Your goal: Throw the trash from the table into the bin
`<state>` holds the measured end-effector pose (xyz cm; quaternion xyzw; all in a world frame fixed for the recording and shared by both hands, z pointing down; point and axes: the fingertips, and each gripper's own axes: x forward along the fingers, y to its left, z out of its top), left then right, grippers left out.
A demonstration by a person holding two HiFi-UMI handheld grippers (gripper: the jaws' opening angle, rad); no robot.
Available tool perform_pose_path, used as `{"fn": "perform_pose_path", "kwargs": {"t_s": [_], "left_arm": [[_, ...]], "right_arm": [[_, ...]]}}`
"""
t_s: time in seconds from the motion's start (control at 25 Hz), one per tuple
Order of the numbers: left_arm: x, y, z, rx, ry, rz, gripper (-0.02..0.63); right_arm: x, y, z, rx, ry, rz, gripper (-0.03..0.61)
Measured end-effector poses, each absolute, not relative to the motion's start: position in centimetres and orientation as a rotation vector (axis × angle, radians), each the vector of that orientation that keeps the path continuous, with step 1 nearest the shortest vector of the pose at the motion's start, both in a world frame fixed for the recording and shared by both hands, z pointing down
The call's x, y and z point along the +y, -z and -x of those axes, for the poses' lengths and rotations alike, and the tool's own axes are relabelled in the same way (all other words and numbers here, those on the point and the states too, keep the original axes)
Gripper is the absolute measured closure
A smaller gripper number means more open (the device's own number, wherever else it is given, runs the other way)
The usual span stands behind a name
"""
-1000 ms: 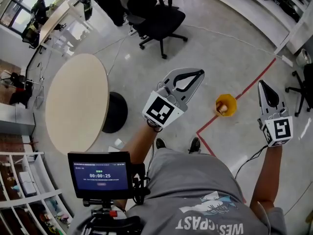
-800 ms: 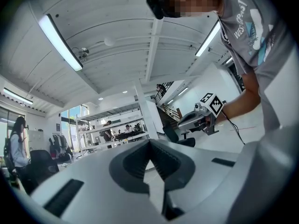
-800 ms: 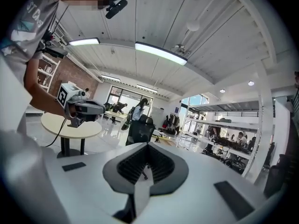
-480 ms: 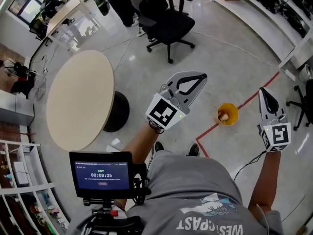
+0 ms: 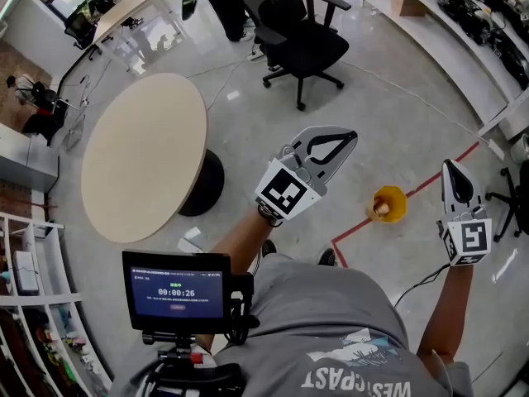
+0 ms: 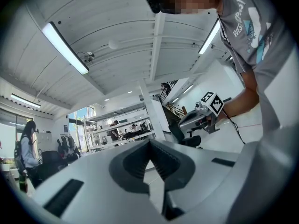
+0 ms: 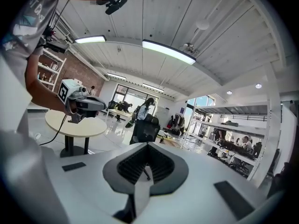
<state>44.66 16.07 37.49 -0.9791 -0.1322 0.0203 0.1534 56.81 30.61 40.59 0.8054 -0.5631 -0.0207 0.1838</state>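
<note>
Small yellow bin (image 5: 395, 196) on the floor holds a pale crumpled scrap (image 5: 380, 209); left gripper (image 5: 350, 140) hovers just left of the bin, right gripper (image 5: 450, 172) right of it; both forearms outstretched, jaws closed, empty.

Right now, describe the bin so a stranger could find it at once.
Start at the round table and look right across the floor to the red tape line. The bin sits on it: small, round, the only yellow thing there.
</note>
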Motion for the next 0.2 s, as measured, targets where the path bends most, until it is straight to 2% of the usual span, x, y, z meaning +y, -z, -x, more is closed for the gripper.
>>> {"fn": "perform_pose_path", "kwargs": {"t_s": [0.2], "left_arm": [[15.1,-37.2,-42.5,-0.37,-0.066,2.802,0.571]], "right_arm": [[29.5,-40.4,-55.0,-1.588,0.059,-2.248,0.571]]}}
